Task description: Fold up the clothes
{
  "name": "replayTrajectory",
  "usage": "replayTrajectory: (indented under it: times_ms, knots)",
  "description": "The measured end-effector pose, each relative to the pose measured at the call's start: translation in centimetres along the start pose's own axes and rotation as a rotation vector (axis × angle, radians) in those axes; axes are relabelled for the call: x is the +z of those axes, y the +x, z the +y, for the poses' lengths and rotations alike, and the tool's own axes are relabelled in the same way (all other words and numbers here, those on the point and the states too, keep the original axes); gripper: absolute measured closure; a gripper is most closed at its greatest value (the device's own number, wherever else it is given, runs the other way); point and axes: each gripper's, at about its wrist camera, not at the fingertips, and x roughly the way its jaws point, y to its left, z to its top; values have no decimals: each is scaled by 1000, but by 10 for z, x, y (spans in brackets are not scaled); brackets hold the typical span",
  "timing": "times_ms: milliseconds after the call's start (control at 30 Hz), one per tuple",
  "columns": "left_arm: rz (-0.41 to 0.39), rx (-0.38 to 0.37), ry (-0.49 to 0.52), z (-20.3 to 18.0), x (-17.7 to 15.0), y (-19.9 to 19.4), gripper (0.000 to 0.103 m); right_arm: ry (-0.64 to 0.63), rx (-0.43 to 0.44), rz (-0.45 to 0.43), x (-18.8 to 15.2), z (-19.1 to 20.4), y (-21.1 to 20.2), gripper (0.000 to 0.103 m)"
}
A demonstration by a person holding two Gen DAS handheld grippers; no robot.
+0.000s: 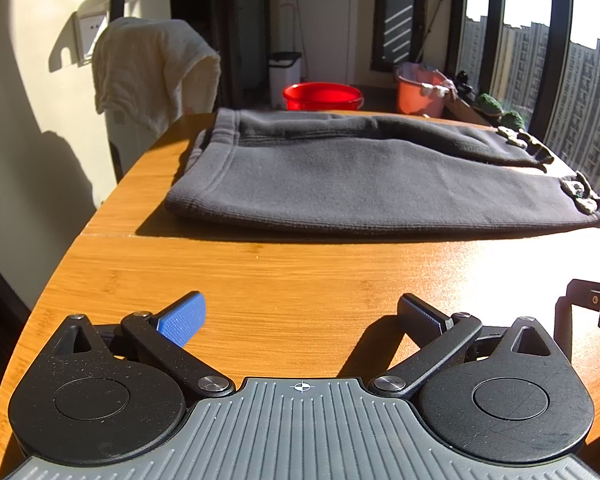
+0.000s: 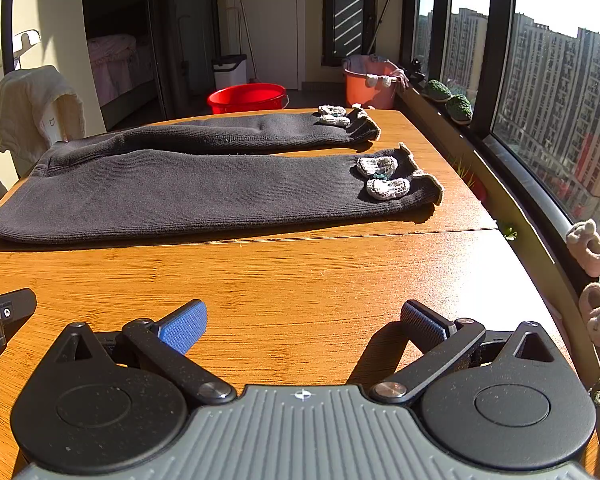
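Observation:
Dark grey trousers (image 1: 360,176) (image 2: 188,188) lie flat across the far half of the wooden table (image 1: 280,292) (image 2: 300,276), waistband to the left and both legs stretching right. Pale crochet trims (image 2: 382,178) sit at the cuffs. My left gripper (image 1: 302,320) hovers low over bare table near the front edge, open, nothing between its fingers. My right gripper (image 2: 304,322) is likewise open and empty, a good distance short of the trousers. Each gripper's black edge peeks into the other's view at the side.
A white towel (image 1: 152,68) hangs over a chair at the left. A red basin (image 1: 322,96) and an orange bucket (image 1: 420,90) stand on the floor beyond the table. Windows and a sill with small plants (image 2: 448,98) and slippers (image 2: 592,280) run along the right.

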Motion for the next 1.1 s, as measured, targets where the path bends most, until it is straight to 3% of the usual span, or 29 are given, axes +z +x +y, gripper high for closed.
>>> replayTrajectory:
  times_ms: [1000,1100]
  knots:
    - [1,-8,5,0,0,-1,0,-9,-1,4,-2,1,-4,0]
    - [4,-15,14,-1,1,0,0,-36,31,7,-1,-1,-3,0]
